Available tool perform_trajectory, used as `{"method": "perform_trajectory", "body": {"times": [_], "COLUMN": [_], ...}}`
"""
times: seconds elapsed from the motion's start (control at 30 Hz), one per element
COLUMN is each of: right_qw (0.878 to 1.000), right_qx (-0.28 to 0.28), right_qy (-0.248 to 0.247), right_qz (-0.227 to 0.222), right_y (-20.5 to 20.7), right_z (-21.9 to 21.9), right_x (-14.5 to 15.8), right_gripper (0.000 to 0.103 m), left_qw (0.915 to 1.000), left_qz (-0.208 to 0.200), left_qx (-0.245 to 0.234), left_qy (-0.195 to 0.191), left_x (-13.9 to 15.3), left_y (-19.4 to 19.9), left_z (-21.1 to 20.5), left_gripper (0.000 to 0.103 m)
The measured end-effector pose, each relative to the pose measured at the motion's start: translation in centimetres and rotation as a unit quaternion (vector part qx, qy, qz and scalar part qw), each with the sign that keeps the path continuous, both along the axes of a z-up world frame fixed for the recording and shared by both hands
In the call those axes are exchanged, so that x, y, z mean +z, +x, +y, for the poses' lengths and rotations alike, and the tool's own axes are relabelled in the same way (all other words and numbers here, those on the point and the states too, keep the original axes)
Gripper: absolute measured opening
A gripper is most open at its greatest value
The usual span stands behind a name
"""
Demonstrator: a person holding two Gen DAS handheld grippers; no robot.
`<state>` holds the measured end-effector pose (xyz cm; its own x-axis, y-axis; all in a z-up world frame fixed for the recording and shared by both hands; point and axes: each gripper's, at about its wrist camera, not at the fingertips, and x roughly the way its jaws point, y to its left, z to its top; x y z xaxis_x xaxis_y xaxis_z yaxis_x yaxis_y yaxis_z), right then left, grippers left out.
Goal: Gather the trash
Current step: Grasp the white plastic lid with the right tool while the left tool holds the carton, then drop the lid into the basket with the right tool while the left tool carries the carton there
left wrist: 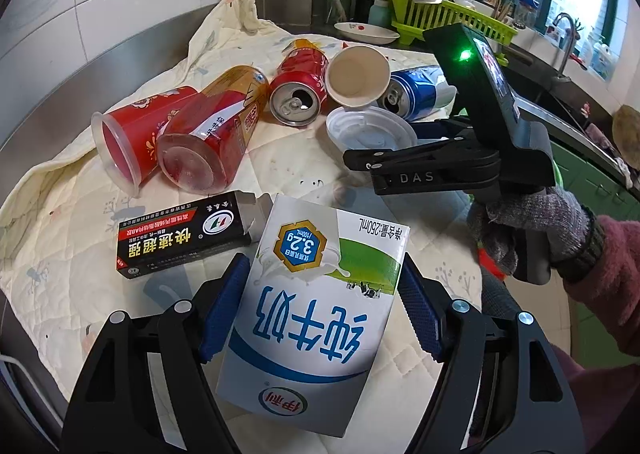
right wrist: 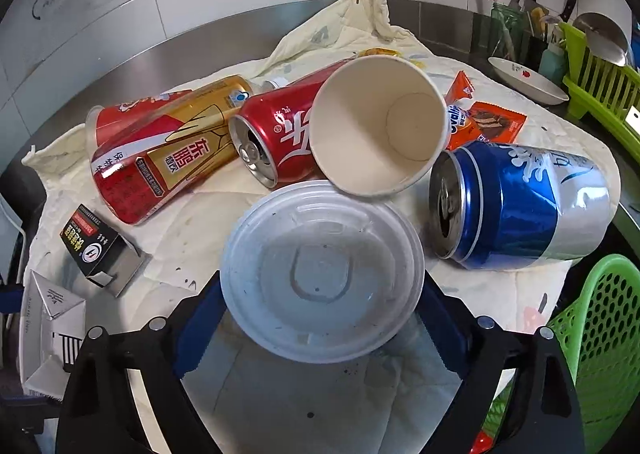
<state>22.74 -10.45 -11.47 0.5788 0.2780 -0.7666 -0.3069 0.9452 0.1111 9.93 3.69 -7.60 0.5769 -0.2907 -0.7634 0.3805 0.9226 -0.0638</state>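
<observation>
My left tongs (left wrist: 320, 310) are clamped on the milk carton (left wrist: 316, 318), its long axis running straight out ahead of me between the blue pads. My right tongs (right wrist: 320, 294) grip the white plastic lid (right wrist: 322, 270) by its edges, just short of the paper cup (right wrist: 378, 126). The green basket (right wrist: 600, 334) sits close on my right, nearer that hand; the blue can (right wrist: 520, 206) lies between.

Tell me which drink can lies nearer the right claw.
The blue can, on its side just right of the white plastic lid between the right claw fingers. The red can lies farther back, left of the paper cup.
</observation>
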Motion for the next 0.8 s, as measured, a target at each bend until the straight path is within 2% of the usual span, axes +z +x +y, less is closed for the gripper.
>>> {"method": "perform_trajectory", "body": {"times": [0.5,0.63,0.8], "right_qw": [0.998,0.997,0.995], "right_qx": [0.013,0.003,-0.042], "right_qy": [0.058,0.072,0.070], "right_qz": [-0.017,-0.033,-0.054], "right_y": [-4.8,-6.5,-8.4], "right_z": [-1.6,-3.2,-7.7], "right_x": [2.3,3.7,5.0], "right_gripper": [0.088,0.088,0.088], "left_qw": [0.9999,0.9998,0.9994], "left_qz": [-0.004,-0.005,-0.010], "left_qx": [-0.002,-0.009,-0.031], "left_qy": [-0.014,-0.015,-0.015], "left_x": [0.6,1.0,1.6], "left_y": [-0.1,0.1,0.5], "left_z": [-0.1,-0.9,-3.3], "left_gripper": [0.073,0.073,0.073]}}
